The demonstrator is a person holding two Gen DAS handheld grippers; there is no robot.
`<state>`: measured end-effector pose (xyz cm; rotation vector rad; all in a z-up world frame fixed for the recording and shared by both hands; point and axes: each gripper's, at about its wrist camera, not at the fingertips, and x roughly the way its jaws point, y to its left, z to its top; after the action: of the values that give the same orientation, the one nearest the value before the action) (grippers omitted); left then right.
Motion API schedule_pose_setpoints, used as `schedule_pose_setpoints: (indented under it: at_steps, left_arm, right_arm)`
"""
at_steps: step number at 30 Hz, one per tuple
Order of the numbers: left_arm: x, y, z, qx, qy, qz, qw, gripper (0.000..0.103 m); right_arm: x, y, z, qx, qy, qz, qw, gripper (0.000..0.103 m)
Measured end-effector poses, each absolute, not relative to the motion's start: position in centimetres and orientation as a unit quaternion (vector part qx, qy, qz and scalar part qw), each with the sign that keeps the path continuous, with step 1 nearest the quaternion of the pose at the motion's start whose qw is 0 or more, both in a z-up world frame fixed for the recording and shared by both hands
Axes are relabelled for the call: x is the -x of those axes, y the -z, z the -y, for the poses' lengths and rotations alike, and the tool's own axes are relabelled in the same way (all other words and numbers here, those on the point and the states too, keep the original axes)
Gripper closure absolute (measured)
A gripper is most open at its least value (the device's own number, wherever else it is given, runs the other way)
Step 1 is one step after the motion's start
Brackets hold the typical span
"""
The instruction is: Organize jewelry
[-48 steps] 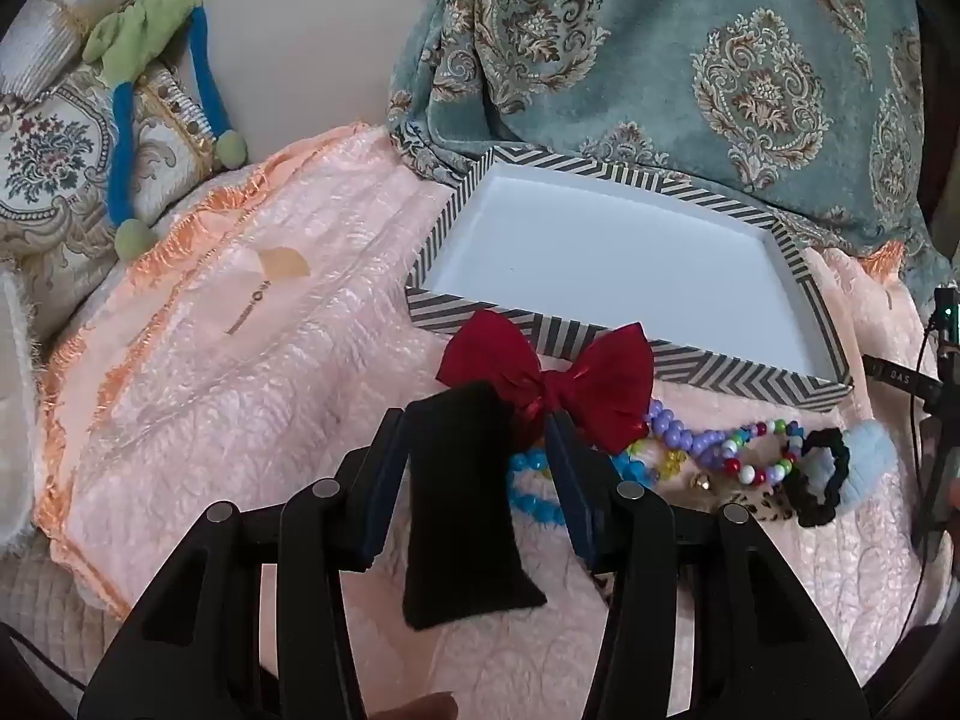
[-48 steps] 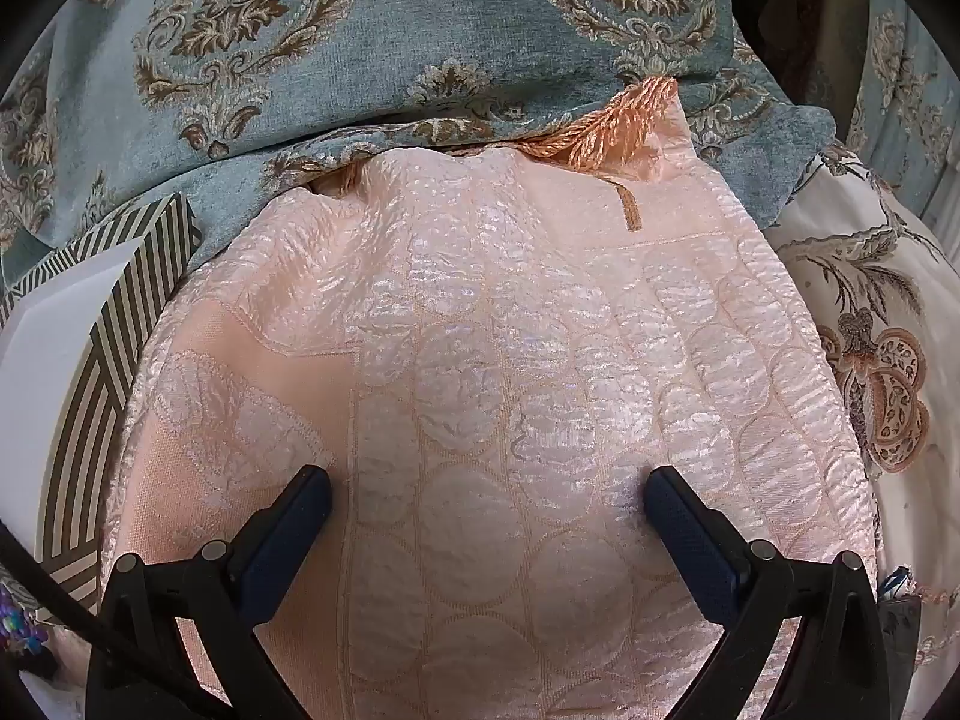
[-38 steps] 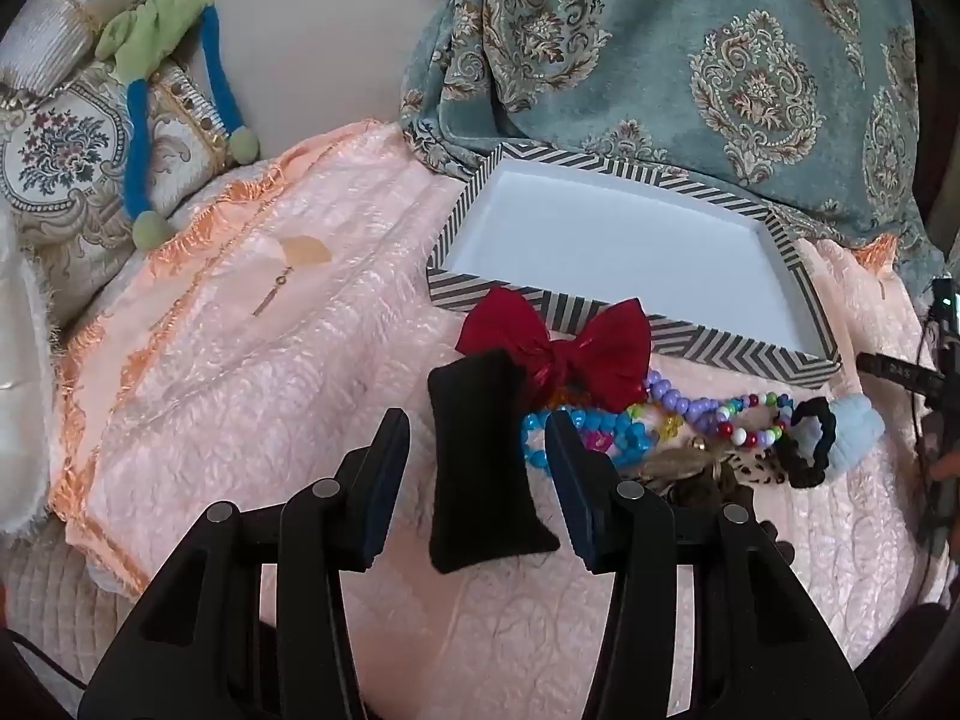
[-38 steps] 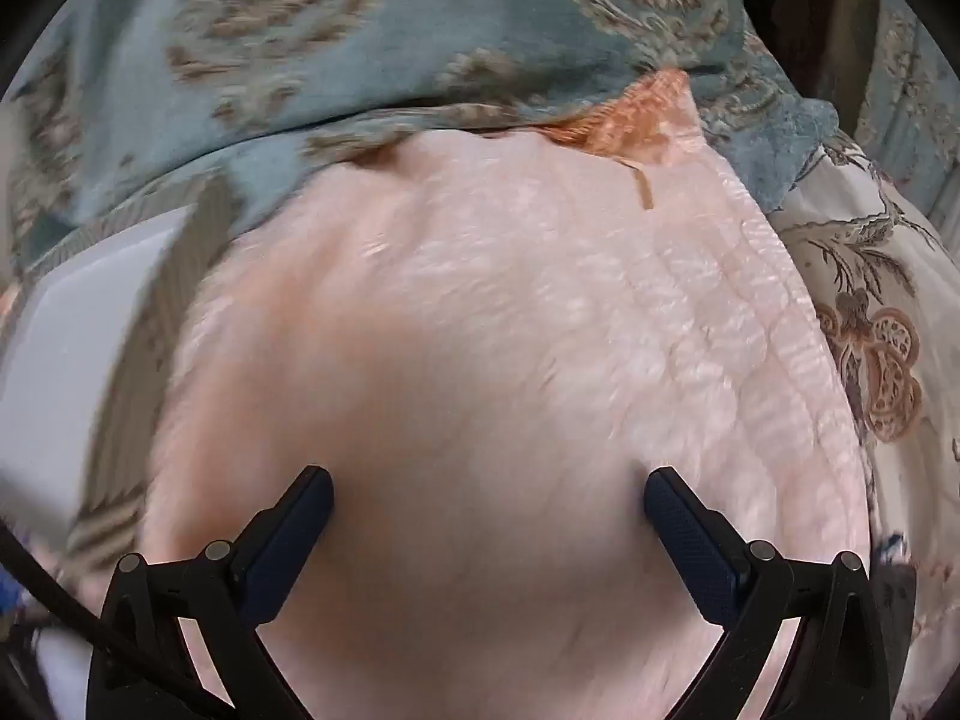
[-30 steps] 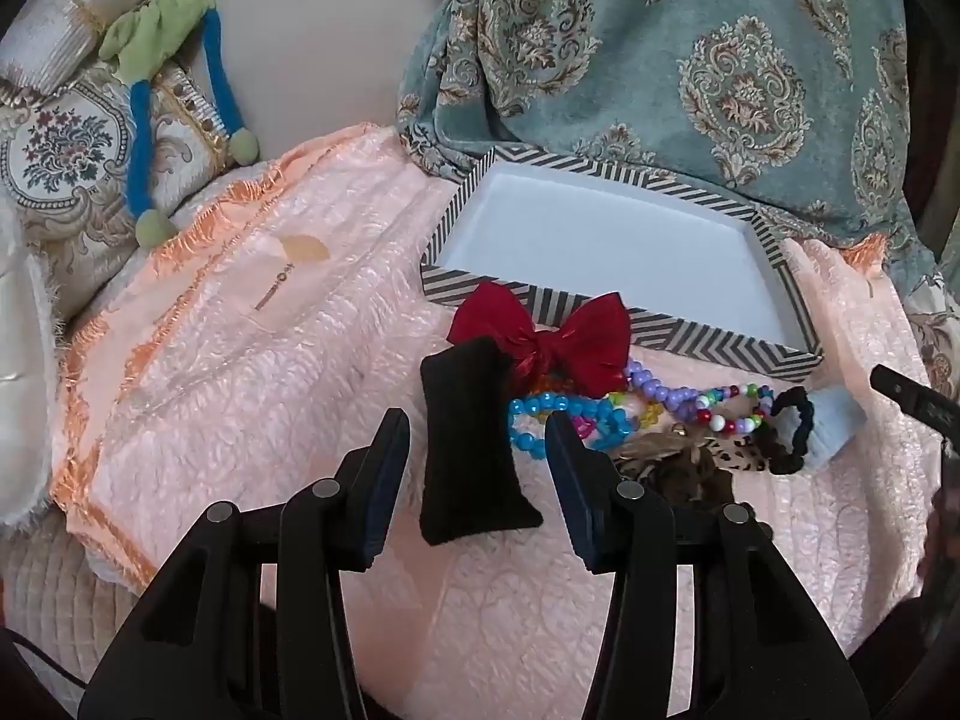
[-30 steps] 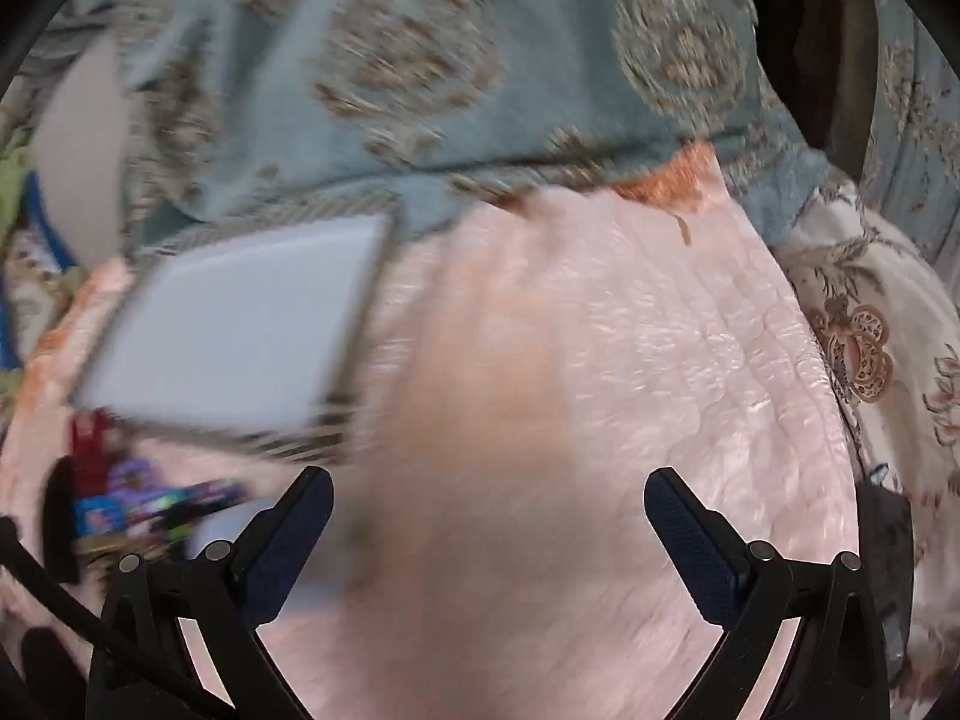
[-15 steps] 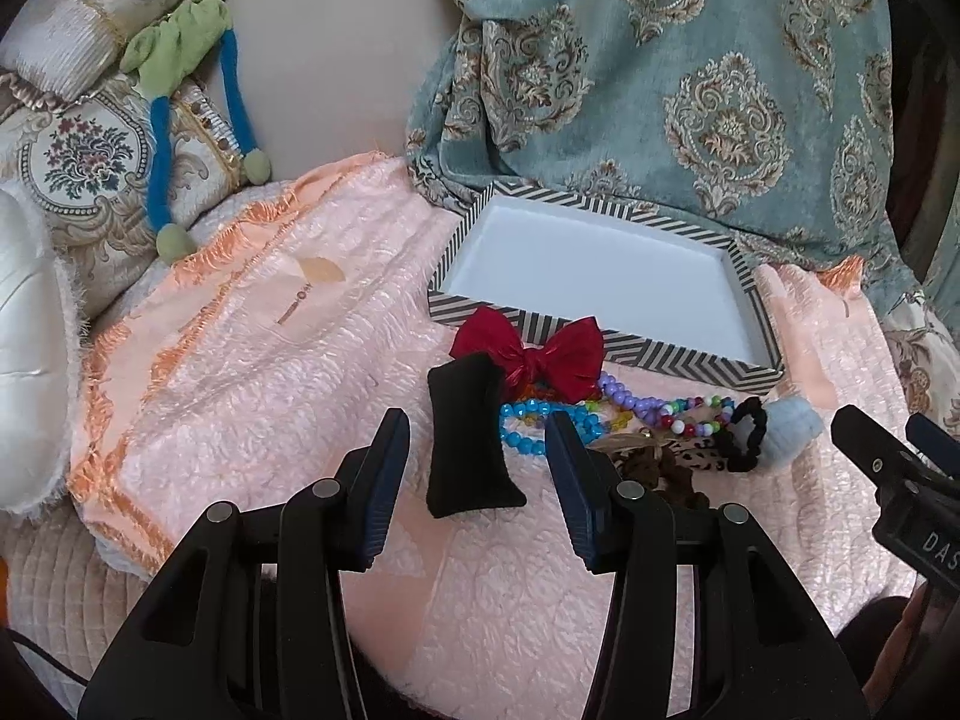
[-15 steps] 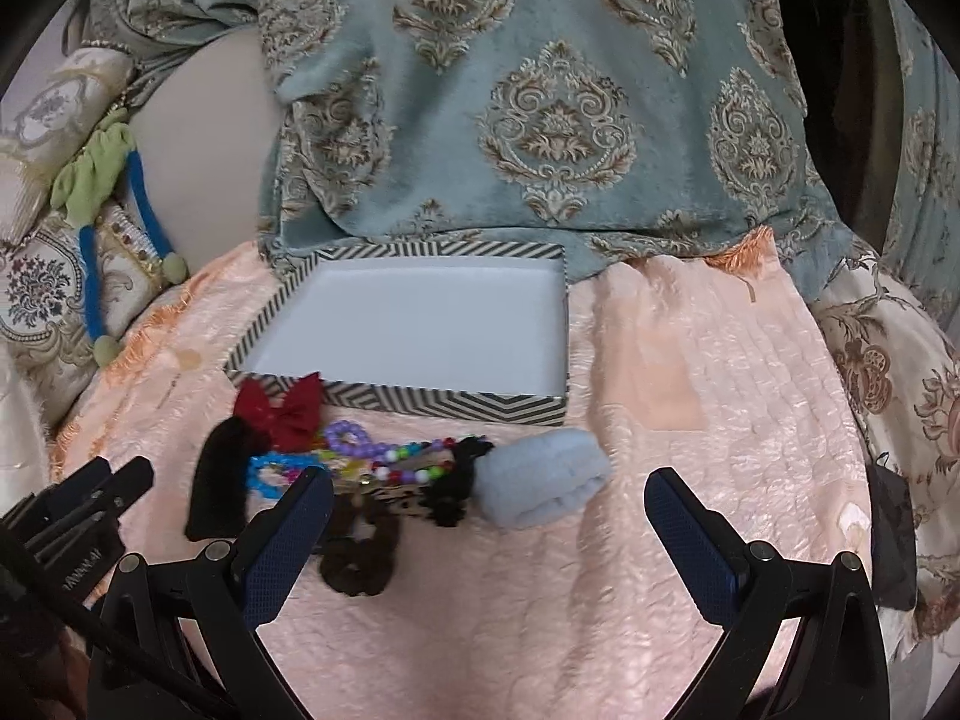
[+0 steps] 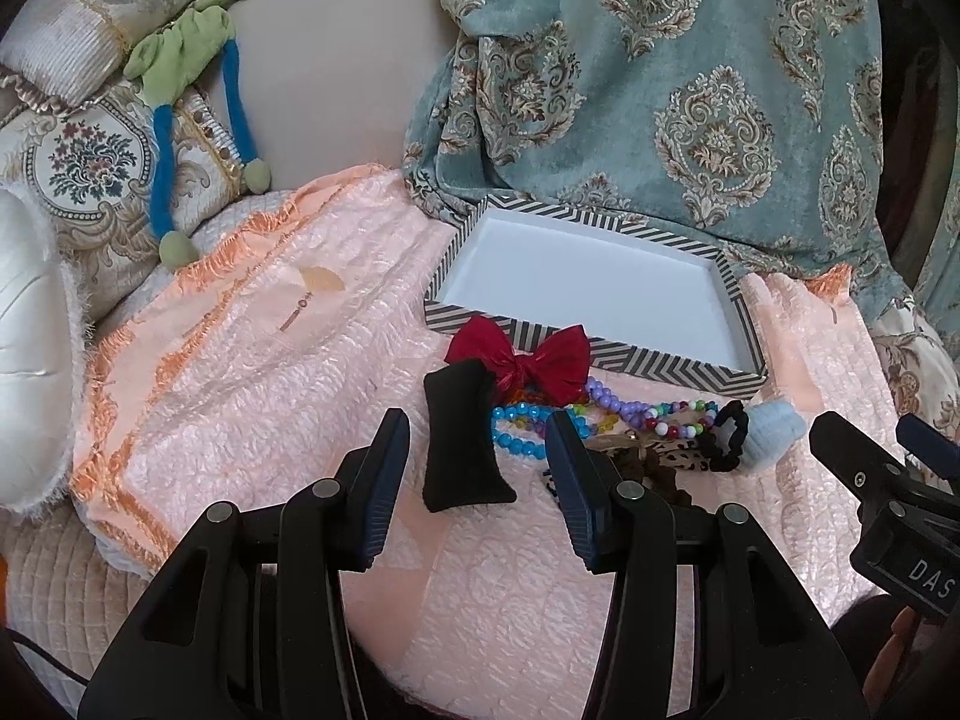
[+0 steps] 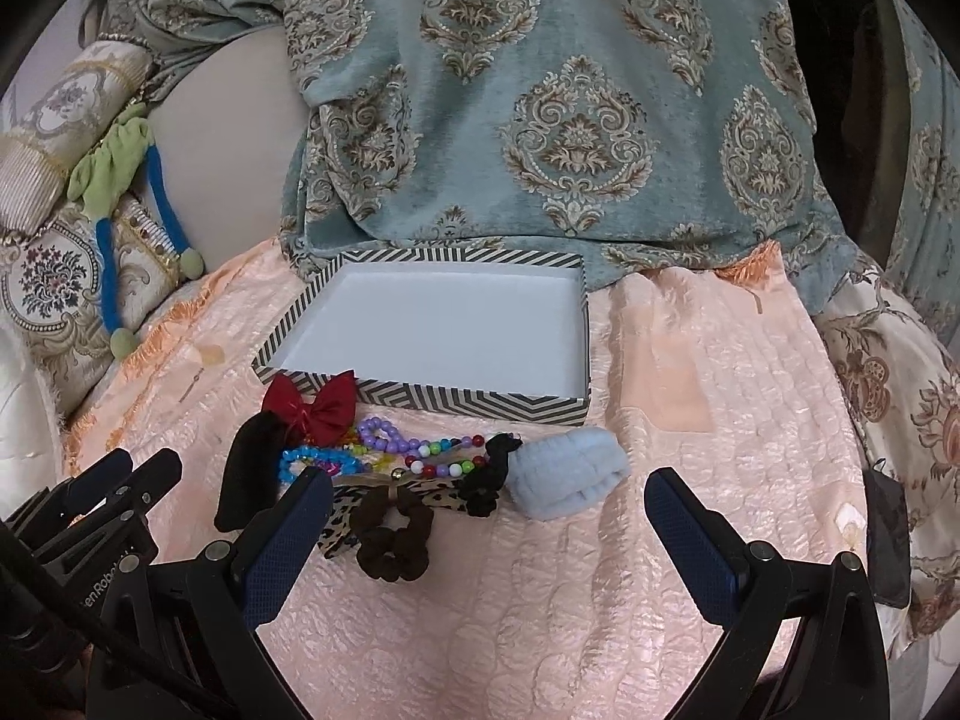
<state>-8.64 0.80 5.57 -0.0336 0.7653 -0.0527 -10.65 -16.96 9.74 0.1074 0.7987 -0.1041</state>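
Note:
An empty striped box lies on the pink quilt. In front of it sit a red bow, a black pouch, bead bracelets, a brown scrunchie, a black scrunchie and a pale blue scrunchie. My left gripper is open and empty, just short of the black pouch. My right gripper is wide open and empty, held back above the pile.
The pink quilt covers a cushion with a drop at its near and left edges. A teal patterned cloth hangs behind the box. Cushions and a green-and-blue toy lie at the left. A dark phone lies at the right.
Both grippers have pulled back and up from the quilt. The right wrist view swung left from bare quilt to the box and jewelry pile. Both stayed open.

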Motion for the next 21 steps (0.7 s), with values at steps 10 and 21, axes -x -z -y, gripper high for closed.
schedule_pose_setpoints:
  at_steps: [10, 21]
  left_arm:
    - [8.65, -5.50, -0.59, 0.017, 0.025, -0.372, 0.928, 0.056]
    - [8.66, -5.23, -0.82, 0.020, 0.023, -0.375, 0.927, 0.056]
  right_arm:
    - [10.77, -10.12, 16.93, -0.053, 0.054, -0.385, 0.920, 0.000]
    - [10.75, -10.05, 16.94, -0.052, 0.052, -0.383, 0.921, 0.000]
